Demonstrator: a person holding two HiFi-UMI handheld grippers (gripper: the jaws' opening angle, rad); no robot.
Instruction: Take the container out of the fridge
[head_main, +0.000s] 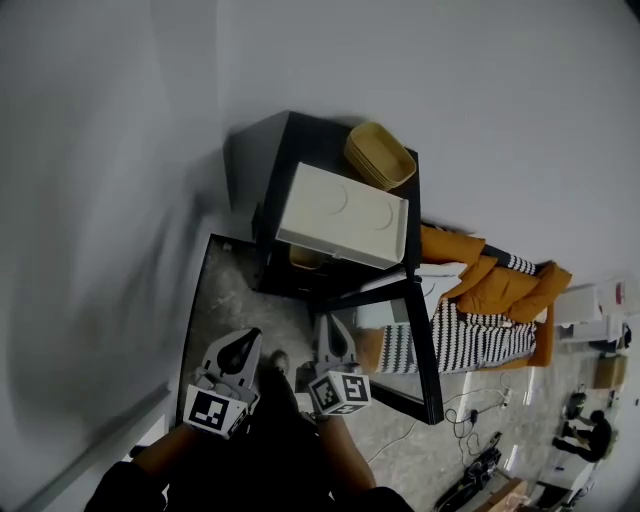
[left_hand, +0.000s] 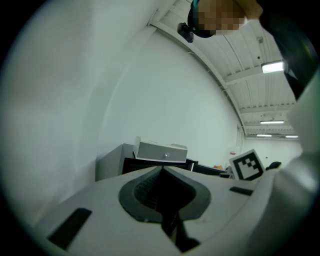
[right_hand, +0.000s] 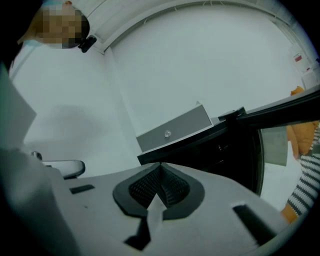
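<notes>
A black mini fridge (head_main: 268, 165) stands against the white wall with its glass door (head_main: 420, 345) swung open. Inside it a tan container (head_main: 305, 258) shows only in part, under a white box (head_main: 345, 215) that sits on top of the fridge. My left gripper (head_main: 238, 348) and right gripper (head_main: 335, 338) are held side by side, short of the fridge, both shut and empty. In the left gripper view the jaws (left_hand: 161, 169) meet, pointing at the fridge (left_hand: 111, 162). The right gripper (right_hand: 160, 165) also points at the fridge's dark opening (right_hand: 225, 147).
A yellow basket (head_main: 380, 155) lies on the fridge beside the white box. An orange sofa (head_main: 500, 285) with a striped blanket (head_main: 470, 335) stands to the right. Cables (head_main: 480, 410) trail on the floor. People (head_main: 590, 430) are far off at the right.
</notes>
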